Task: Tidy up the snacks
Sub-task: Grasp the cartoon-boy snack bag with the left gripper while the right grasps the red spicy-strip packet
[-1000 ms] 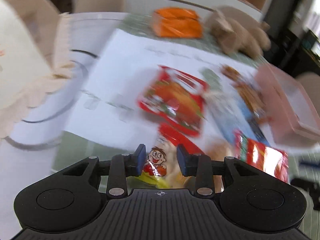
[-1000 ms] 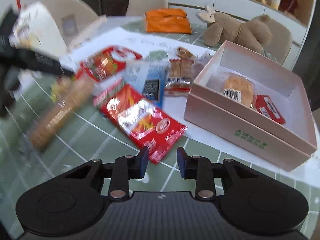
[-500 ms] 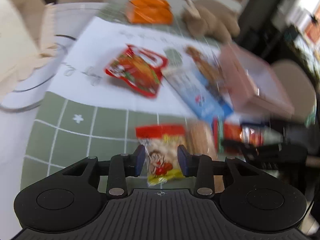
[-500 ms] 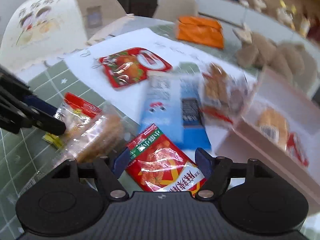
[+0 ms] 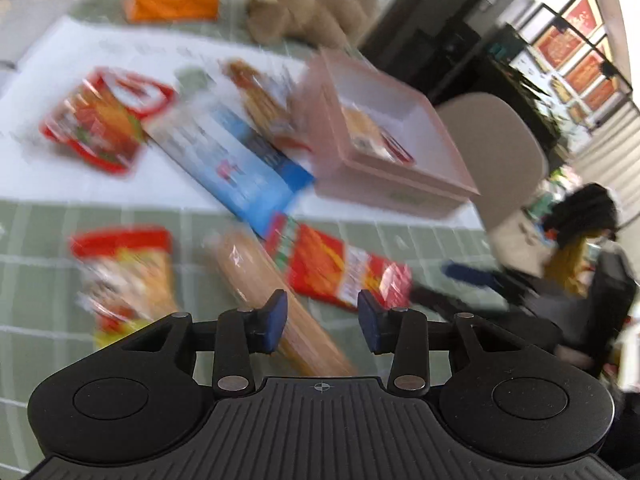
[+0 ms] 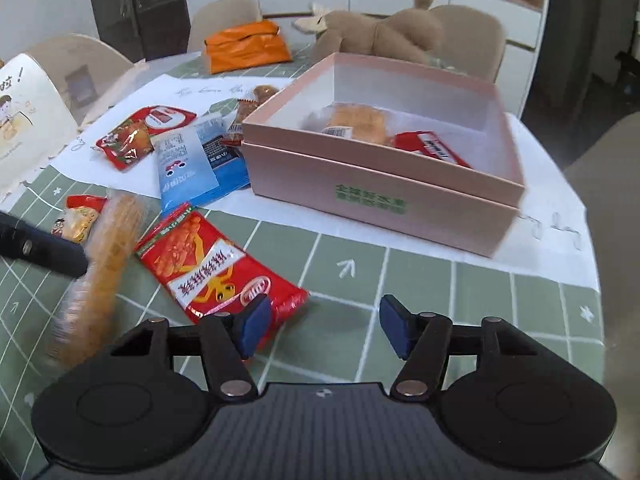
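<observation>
- The left gripper (image 5: 322, 320) has let go of the cartoon packet (image 5: 126, 276); its jaws, just widening, hold nothing.
- The right gripper (image 6: 319, 330), jaws just narrowing, is empty.
- The red packet (image 6: 218, 266) lies near the pink box (image 6: 380, 184), in front of it.

**Surfaces on the snack table**

The red packet (image 6: 218, 270) is glossy crinkled foil-plastic that catches the light. The blue pouch (image 6: 188, 164) looks like smooth plastic film with a softer sheen. The long biscuit roll (image 6: 100, 264) sits in clear wrap. The pink box (image 6: 384, 176) is matt card, white inside. The tablecloth (image 6: 420, 280) looks smooth and matt. The soft toy (image 6: 376, 36) is brown plush. The orange bag (image 6: 246, 46) is shiny and creased.
</observation>
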Tool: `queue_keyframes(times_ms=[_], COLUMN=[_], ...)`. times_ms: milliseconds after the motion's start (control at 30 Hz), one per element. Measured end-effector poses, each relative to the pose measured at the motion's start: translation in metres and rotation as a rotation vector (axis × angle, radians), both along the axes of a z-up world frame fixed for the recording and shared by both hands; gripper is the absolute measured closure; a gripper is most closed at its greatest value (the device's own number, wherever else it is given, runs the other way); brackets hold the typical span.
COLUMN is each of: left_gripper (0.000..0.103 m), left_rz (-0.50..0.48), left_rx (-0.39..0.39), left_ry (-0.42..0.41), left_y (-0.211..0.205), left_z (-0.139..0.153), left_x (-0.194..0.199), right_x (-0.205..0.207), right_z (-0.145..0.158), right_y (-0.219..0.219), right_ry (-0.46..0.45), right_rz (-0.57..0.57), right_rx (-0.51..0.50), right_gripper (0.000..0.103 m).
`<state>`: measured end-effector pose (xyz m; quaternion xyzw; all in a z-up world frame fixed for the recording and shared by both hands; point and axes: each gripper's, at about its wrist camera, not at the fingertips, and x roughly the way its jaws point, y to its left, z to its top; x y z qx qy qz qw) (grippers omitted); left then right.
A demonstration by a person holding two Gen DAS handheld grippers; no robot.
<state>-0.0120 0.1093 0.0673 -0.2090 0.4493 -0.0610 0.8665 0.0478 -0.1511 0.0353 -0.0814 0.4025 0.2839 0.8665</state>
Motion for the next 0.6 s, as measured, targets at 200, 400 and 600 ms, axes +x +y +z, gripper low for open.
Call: queue_keyframes(times_ms=[200, 400, 600], left_gripper=[0.060, 0.060, 0.051], left_rz=[0.349, 0.314, 0.151], left_rx=[0.184, 0.191, 0.404], left_ry=[0.034, 0.110, 0.121], left_y=[0.057, 0.055, 0.016], left_z=[0.004, -0.017, -0.031], left_x=[-0.014, -0.006, 0.004], right_x=[-0.019, -0.035, -0.045], right_z=[0.011, 0.020, 0.017], right_y=[0.002, 0.025, 0.056], right_ry=[-0.011, 0.048, -0.050], right_rz=[0.033, 0.177, 0.257], right_rx=[0.079, 0.187, 0.080], right_gripper=[0.031, 0.031, 0.030])
